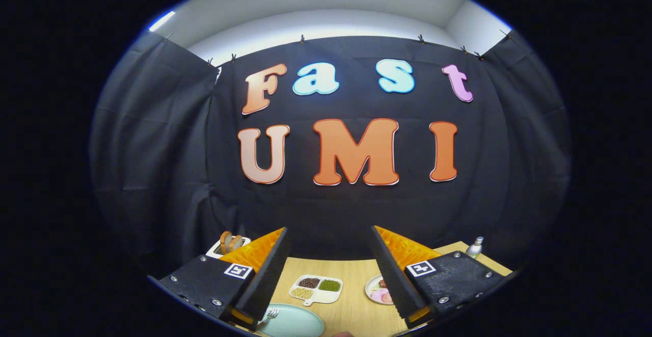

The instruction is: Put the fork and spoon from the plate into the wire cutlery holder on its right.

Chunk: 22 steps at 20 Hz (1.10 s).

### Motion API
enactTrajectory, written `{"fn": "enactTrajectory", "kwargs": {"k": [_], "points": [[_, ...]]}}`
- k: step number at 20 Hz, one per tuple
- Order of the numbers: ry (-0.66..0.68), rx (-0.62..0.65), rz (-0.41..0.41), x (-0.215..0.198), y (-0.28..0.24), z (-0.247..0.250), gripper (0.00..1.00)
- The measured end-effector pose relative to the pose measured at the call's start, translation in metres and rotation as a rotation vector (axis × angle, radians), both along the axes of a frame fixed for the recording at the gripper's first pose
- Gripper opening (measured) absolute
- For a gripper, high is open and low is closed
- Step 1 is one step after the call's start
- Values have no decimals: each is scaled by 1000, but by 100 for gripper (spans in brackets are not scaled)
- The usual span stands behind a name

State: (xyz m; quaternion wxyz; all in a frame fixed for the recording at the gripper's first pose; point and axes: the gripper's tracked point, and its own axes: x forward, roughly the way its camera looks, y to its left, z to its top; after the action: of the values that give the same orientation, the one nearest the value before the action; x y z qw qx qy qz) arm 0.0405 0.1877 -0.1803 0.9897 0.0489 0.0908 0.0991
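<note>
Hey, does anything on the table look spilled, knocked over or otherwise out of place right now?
Nothing stands out. The divided tray sits flat with its fillings in their compartments, the fork rests on the plate, and the bottle stands upright. The gripper is open, holding nothing.

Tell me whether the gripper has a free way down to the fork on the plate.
Probably yes. The gripper is open and holds nothing. The fork lies on the pale green plate beside the left finger, nothing over it. The compartment dish sits farther back. The gripper must tip down first.
</note>
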Motion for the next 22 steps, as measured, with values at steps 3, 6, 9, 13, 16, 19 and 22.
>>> {"fn": "enactTrajectory", "kwargs": {"k": [3, 6, 9, 13, 16, 19, 22], "points": [[98, -3, 41, -3, 36, -30, 95], [182, 18, 83, -7, 71, -58, 96], [292, 17, 124, -14, 101, -90, 97], [515, -5, 172, -33, 129, -148, 97], [692, -9, 208, -53, 143, -184, 97], [819, -69, 223, -67, 150, -216, 97], [943, -130, 251, -86, 156, -241, 96]]}}
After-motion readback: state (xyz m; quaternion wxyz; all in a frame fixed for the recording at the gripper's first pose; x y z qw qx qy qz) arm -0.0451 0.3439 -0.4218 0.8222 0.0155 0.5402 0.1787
